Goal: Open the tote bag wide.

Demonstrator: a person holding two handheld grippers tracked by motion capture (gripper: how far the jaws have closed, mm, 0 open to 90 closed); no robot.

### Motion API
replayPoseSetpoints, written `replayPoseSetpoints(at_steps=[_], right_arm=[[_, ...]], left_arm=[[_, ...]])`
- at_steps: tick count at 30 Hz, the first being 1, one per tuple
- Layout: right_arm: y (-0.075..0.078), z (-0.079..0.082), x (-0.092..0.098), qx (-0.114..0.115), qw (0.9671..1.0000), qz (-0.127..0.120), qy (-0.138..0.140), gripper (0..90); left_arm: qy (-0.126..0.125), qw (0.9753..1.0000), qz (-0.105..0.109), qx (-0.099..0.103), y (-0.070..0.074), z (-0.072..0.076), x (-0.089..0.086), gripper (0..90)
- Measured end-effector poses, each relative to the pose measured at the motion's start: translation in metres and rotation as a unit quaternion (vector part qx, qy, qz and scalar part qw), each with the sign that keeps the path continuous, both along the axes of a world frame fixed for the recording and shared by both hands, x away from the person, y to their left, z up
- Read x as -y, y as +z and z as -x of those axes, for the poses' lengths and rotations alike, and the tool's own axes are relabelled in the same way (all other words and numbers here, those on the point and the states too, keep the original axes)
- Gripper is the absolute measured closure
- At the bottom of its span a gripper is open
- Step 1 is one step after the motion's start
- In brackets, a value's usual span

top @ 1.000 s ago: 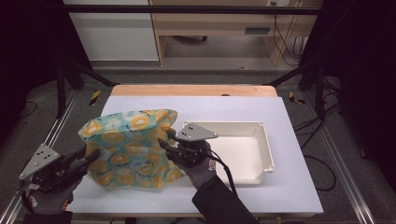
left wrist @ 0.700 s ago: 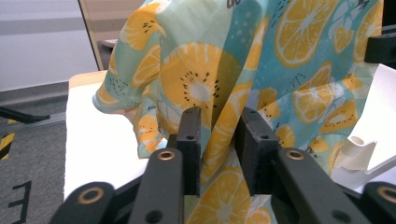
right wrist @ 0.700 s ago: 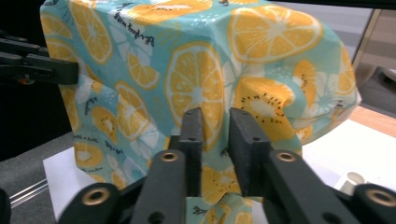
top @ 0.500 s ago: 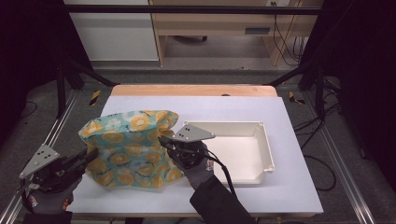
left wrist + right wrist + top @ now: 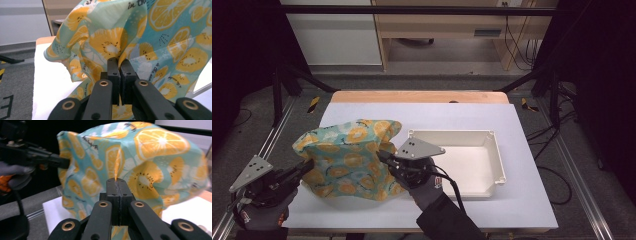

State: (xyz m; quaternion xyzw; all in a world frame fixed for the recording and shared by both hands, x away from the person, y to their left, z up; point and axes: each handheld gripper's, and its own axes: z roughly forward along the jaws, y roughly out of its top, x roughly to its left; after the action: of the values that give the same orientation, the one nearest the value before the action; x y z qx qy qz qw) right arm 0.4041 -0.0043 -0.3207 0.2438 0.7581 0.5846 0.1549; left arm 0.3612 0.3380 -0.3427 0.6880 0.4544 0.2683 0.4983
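Observation:
A teal cloth (image 5: 347, 157) printed with orange citrus slices is held up off the white table (image 5: 522, 200) at the front left, billowing between the two grippers. My left gripper (image 5: 307, 166) is shut on the cloth's left edge; in the left gripper view its jaws pinch a fold of cloth (image 5: 140, 37) at the left gripper's tips (image 5: 119, 62). My right gripper (image 5: 382, 156) is shut on the cloth's right edge; the right gripper view shows the cloth (image 5: 150, 152) clamped at its tips (image 5: 116, 181), with the left gripper (image 5: 62, 162) biting the far side.
A white rectangular tray (image 5: 497, 160) lies right of the cloth, close behind my right hand. The table's wooden back edge (image 5: 417, 96) is beyond. Metal frame rails (image 5: 577, 180) run along both sides of the table.
Both grippers have kept their hold. The cloth has sunk slightly and spread a little toward the tray; the right gripper has shifted slightly down and forward.

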Motion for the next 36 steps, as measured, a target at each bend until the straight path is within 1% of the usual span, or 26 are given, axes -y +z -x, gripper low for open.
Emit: replayPoseSetpoints(at_steps=[1, 2, 4, 7, 11, 12, 13, 15, 16, 18, 20, 21, 22, 25, 26, 27, 28, 29, 30, 31, 33, 35, 36], right_arm=[[-0.002, 0.002, -0.001, -0.003, 1.0000, 0.002, 0.006, 90.0], [-0.008, 0.003, -0.004, -0.007, 0.9999, 0.004, 0.011, 90.0], [-0.010, 0.004, -0.004, -0.010, 0.9999, 0.004, 0.013, 90.0], [-0.021, 0.002, -0.007, -0.022, 0.9996, 0.009, 0.014, 90.0], [-0.032, 0.000, -0.008, -0.033, 0.9993, 0.012, 0.011, 90.0], [-0.038, -0.001, -0.009, -0.038, 0.9991, 0.014, 0.009, 90.0], [-0.038, -0.001, -0.009, -0.038, 0.9991, 0.014, 0.009, 90.0], [-0.043, -0.003, -0.010, -0.041, 0.9990, 0.016, 0.006, 90.0], [-0.047, -0.004, -0.012, -0.045, 0.9988, 0.017, 0.003, 90.0], [-0.050, -0.005, -0.012, -0.047, 0.9987, 0.020, 0.002, 90.0], [-0.055, -0.010, -0.014, -0.052, 0.9984, 0.021, -0.003, 89.9], [-0.055, -0.010, -0.014, -0.052, 0.9984, 0.021, -0.003, 89.9], [-0.056, -0.012, -0.013, -0.055, 0.9983, 0.016, -0.006, 89.7], [-0.055, -0.013, -0.012, -0.056, 0.9983, 0.014, -0.006, 88.3], [-0.051, -0.011, -0.009, -0.051, 0.9986, 0.009, -0.007, 84.6], [-0.051, -0.011, -0.009, -0.051, 0.9986, 0.009, -0.007, 84.6], [-0.045, -0.009, -0.006, -0.040, 0.9992, 0.002, -0.009, 77.4], [-0.045, -0.009, -0.006, -0.040, 0.9992, 0.002, -0.009, 77.4], [-0.036, -0.007, -0.002, -0.027, 0.9995, -0.011, -0.011, 70.9], [-0.036, -0.007, -0.002, -0.027, 0.9995, -0.011, -0.011, 70.9], [-0.027, -0.008, 0.003, -0.015, 0.9994, -0.024, -0.019, 64.5], [-0.016, -0.011, 0.006, -0.006, 0.9988, -0.040, -0.029, 54.8], [-0.009, -0.017, 0.006, -0.003, 0.9984, -0.039, -0.040, 47.4]], left_arm=[[0.001, 1.0000, 0.001, 0.000, 0.000, 0.000, 0.000, 88.3], [0.001, 1.0000, 0.001, -0.002, -0.001, 0.000, 0.000, 88.7], [0.002, 1.0000, 0.000, -0.003, -0.002, 0.001, 0.000, 88.8], [0.002, 1.0000, -0.003, -0.004, -0.004, 0.001, 0.001, 89.1], [0.003, 1.0000, -0.007, -0.002, -0.006, 0.003, 0.001, 89.4], [0.004, 1.0000, -0.008, -0.002, -0.007, 0.003, 0.001, 89.5], [0.004, 1.0000, -0.008, -0.002, -0.008, 0.004, 0.002, 89.5], [0.005, 0.9999, -0.010, -0.003, -0.010, 0.004, 0.002, 89.5], [0.005, 0.9999, -0.012, -0.004, -0.011, 0.005, 0.002, 89.5], [0.005, 0.9999, -0.013, -0.005, -0.012, 0.005, 0.003, 89.5], [0.004, 0.9999, -0.014, -0.008, -0.014, 0.005, 0.003, 89.5], [0.004, 0.9998, -0.015, -0.011, -0.016, 0.004, 0.003, 89.5], [0.005, 0.9998, -0.014, -0.012, -0.017, 0.003, 0.003, 89.5], [0.004, 0.9998, -0.016, -0.014, -0.018, 0.002, 0.004, 89.5], [0.005, 0.9997, -0.017, -0.014, -0.018, 0.002, 0.004, 89.5], [0.005, 0.9997, -0.017, -0.015, -0.018, 0.002, 0.003, 89.5], [0.005, 0.9997, -0.016, -0.015, -0.018, 0.002, 0.003, 89.5], [0.005, 0.9997, -0.017, -0.015, -0.019, 0.002, 0.003, 89.5], [0.005, 0.9997, -0.018, -0.016, -0.019, 0.002, 0.003, 89.5], [0.005, 0.9997, -0.018, -0.016, -0.019, 0.002, 0.003, 89.5], [0.005, 0.9997, -0.018, -0.016, -0.019, 0.002, 0.003, 89.5], [0.005, 0.9997, -0.018, -0.016, -0.019, 0.001, 0.003, 89.4], [0.005, 0.9997, -0.018, -0.016, -0.019, 0.001, 0.003, 89.4]])
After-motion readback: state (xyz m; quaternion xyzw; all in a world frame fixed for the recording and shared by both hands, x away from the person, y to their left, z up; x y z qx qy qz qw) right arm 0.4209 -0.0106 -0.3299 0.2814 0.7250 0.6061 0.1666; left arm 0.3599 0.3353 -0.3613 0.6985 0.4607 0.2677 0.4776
